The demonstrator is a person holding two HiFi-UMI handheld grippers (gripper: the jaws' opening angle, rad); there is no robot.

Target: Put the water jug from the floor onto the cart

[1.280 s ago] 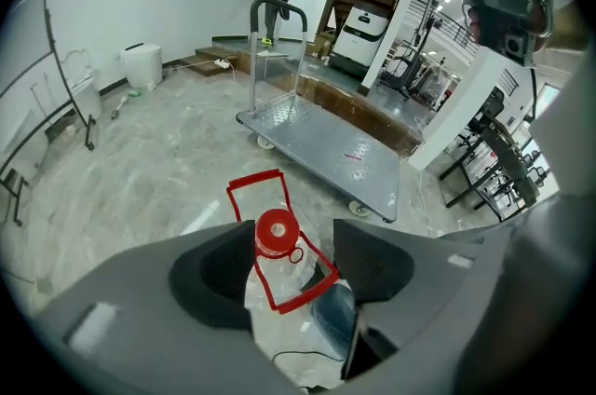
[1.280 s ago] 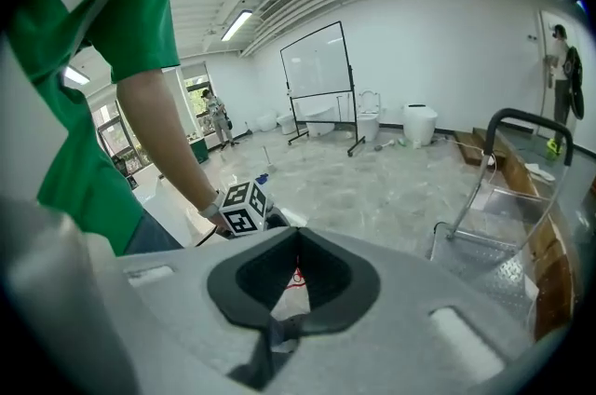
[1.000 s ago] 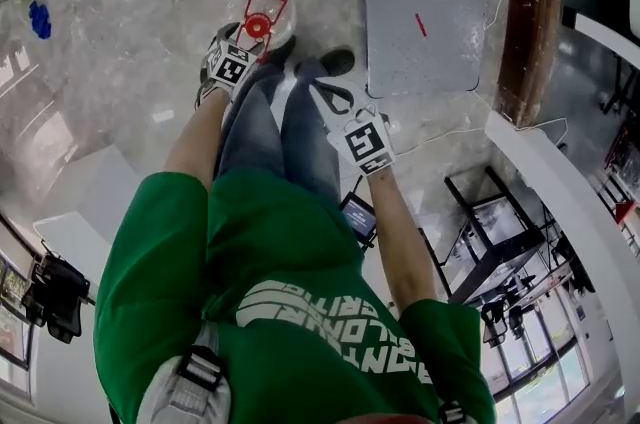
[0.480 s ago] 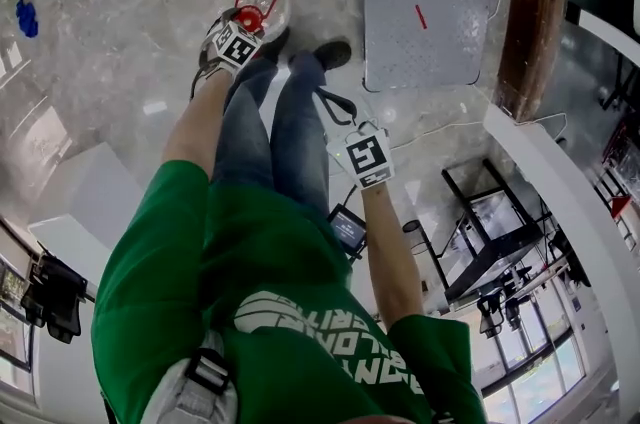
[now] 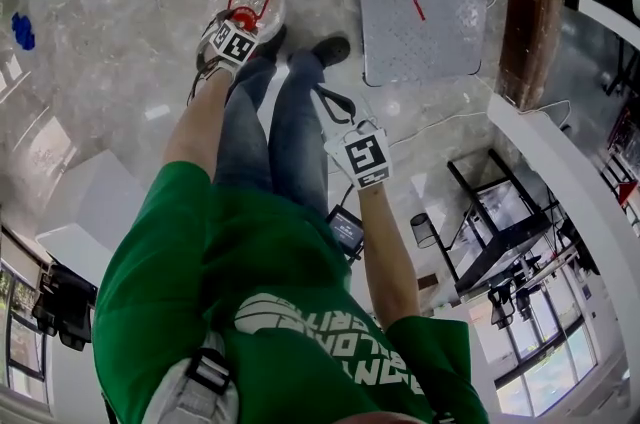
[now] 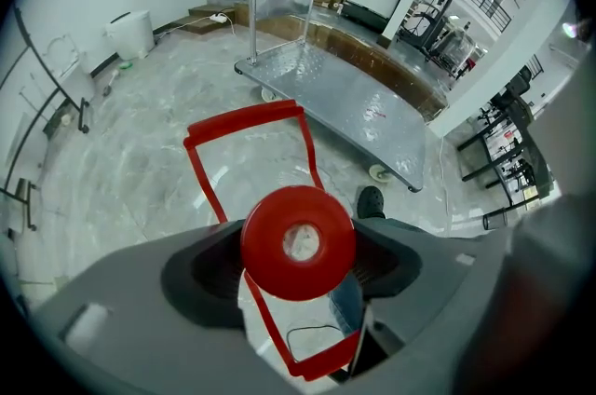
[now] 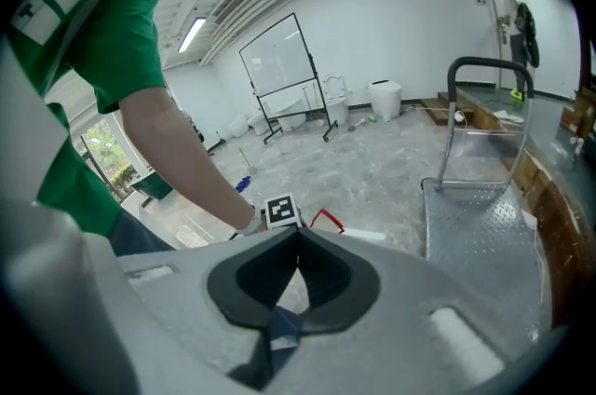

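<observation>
The water jug [image 5: 266, 13] stands on the marble floor by the person's feet, a clear jug with a red cap [image 6: 298, 242] and a red fold-up handle [image 6: 250, 130]. My left gripper [image 5: 240, 22] points steeply down over it. In the left gripper view, its jaws stand on either side of the cap and are closing, and the pads do not visibly press on it. My right gripper [image 5: 323, 93] hangs in front of the person's jeans, shut, with nothing in it [image 7: 297, 237]. The cart [image 5: 420, 2] is a grey metal platform just right of the jug.
The cart's push handle [image 7: 489, 67] stands at its far end. A brown curved ledge [image 5: 525, 2] runs behind the cart. Black desk frames [image 5: 495, 232] stand at the right. A dark shoe [image 5: 330, 49] lies between jug and cart. A small blue thing [image 5: 20, 30] lies far left.
My left gripper has come down over the jug so the red cap now sits between its jaws. My right gripper has rolled a little and dropped slightly.
</observation>
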